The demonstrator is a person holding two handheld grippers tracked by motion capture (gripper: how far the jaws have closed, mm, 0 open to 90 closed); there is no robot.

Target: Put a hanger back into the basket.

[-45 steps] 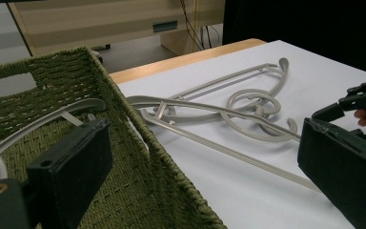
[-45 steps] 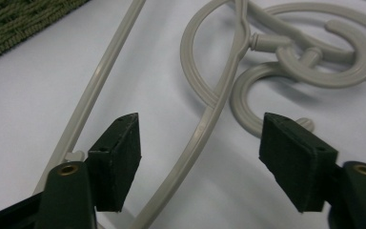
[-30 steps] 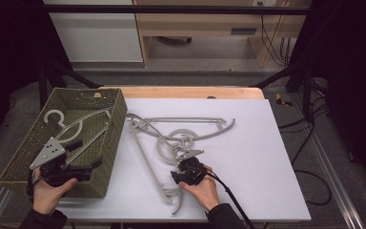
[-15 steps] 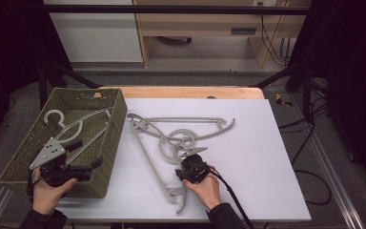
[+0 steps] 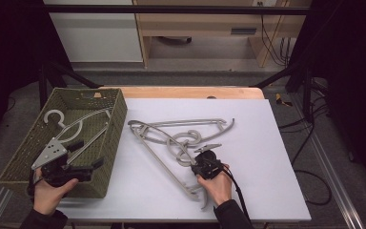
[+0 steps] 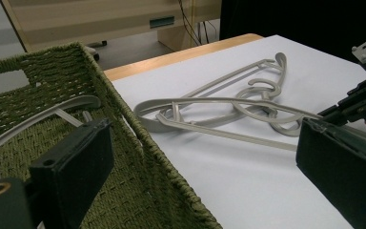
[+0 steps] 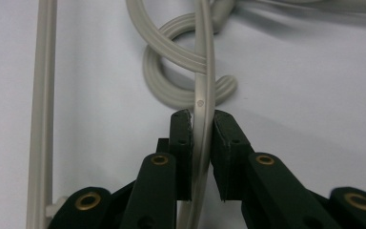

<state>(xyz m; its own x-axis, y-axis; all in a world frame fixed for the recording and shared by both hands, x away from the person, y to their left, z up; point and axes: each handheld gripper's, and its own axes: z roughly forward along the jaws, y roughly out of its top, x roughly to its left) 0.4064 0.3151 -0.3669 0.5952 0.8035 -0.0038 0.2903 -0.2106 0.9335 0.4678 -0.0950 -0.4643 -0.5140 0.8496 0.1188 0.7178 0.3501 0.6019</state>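
While one grey hanger (image 5: 76, 130) already lies inside the green woven basket (image 5: 106, 162) at the left of the table, the left gripper (image 5: 83, 168) rests at the basket's near corner, its jaws spread wide with nothing between them; in the left gripper view one jaw sits over the basket's inside and the other over the white tabletop (image 5: 267, 157). To the right of the basket, a tangle of hangers (image 5: 181, 136) lies on the white surface (their hooks looped over one another near the middle). Further right, the right gripper (image 5: 204, 161) has just been closing, and in the right gripper view its fingers (image 7: 180, 143) pinch a thin arm of the nearest hanger (image 7: 204, 86), just below the curled hooks.

The step in hand looks like the pick-up of the next hanger for the basket. The next move probably calls for a careful lift, since the gripped bar passes over another hook and may drag its neighbour along. A slight twist or shake could free it before it is carried leftward to the basket.
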